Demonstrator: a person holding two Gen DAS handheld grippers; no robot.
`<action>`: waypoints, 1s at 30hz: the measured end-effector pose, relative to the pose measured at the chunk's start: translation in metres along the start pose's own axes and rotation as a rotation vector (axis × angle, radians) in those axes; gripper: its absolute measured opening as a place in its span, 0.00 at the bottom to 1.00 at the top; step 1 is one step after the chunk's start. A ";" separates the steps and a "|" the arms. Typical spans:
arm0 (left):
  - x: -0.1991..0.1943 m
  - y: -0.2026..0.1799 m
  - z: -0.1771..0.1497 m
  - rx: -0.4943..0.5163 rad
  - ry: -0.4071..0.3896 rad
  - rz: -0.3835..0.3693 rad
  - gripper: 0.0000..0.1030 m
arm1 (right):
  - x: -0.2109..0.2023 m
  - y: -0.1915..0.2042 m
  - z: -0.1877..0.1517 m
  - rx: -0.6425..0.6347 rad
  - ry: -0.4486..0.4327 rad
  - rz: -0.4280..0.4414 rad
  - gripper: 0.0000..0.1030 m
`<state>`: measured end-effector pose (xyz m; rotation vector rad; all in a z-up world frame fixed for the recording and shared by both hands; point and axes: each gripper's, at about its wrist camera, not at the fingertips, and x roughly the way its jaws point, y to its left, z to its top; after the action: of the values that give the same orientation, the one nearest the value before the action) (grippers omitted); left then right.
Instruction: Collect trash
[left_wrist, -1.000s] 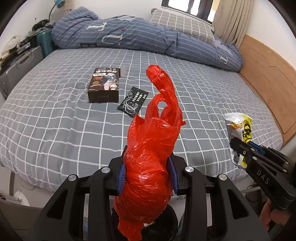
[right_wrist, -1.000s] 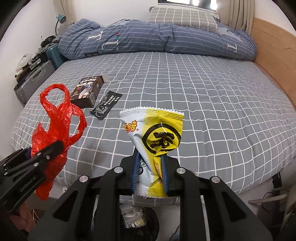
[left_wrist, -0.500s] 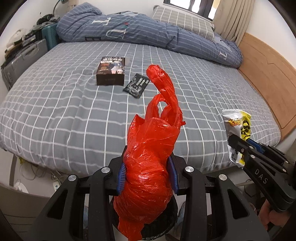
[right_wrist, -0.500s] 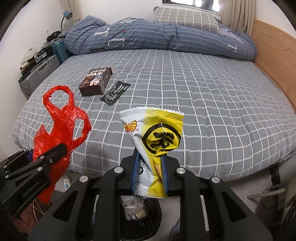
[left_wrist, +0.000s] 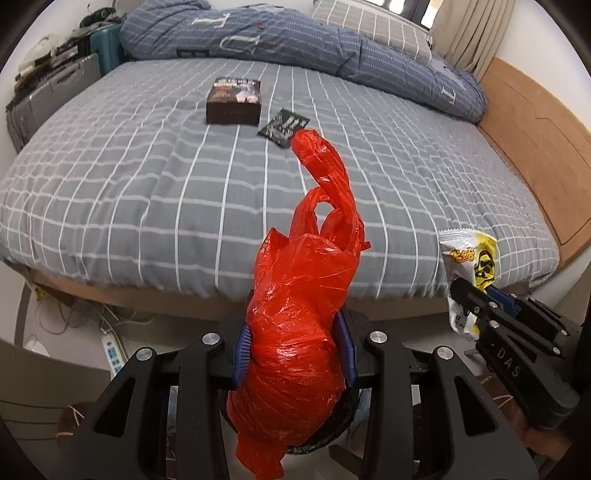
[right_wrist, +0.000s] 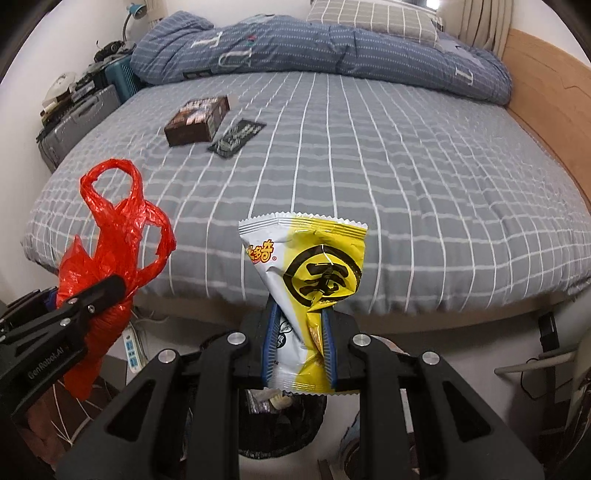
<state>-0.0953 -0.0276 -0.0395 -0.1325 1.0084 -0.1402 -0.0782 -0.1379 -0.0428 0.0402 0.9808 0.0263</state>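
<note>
Scene: We stand at the foot of a bed (right_wrist: 406, 177) with a grey checked cover, and we look down past its edge to the floor.
Left tongs (left_wrist: 293, 350): Closed tight around a crumpled red plastic bag (left_wrist: 299, 325). The bag bulges between the blue pads, and its handles stick up above them.
Right tongs (right_wrist: 298, 347): Pinched narrow on a white and yellow snack packet (right_wrist: 310, 280), held by its lower half with the crimped top edge upward.
Bin: A dark round trash bin (right_wrist: 284, 424) sits on the floor right below both tongs. In the right wrist view we can see some scraps already inside it.
Picked up so far: Two pieces of trash are off the bed and in our grip, both hanging over the bin. Neither has been dropped yet.
Left on the bed: A dark brown box (right_wrist: 197, 120) lies toward the far left side, with a flat black sachet (right_wrist: 237, 137) just beside it. Both are well apart from us.
Our judgement of progress: Roughly halfway. Releasing the bag and the packet into the bin looks like the step in hand, and then the box and sachet need fetching.
Other clutter: Suitcases (left_wrist: 51, 99) stand beside the bed at the far left, and we cannot tell whether anything there counts as trash.
</note>
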 end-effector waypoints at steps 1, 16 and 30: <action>0.001 0.000 -0.003 0.000 0.004 0.002 0.36 | 0.002 0.001 -0.004 -0.001 0.006 0.000 0.20; 0.048 0.019 -0.066 -0.002 0.113 0.020 0.36 | 0.038 0.013 -0.072 0.003 0.073 0.010 0.20; 0.118 0.016 -0.100 0.004 0.262 0.006 0.36 | 0.092 -0.006 -0.105 0.032 0.191 -0.010 0.20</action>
<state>-0.1171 -0.0372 -0.1929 -0.1096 1.2699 -0.1570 -0.1142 -0.1383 -0.1775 0.0630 1.1725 0.0055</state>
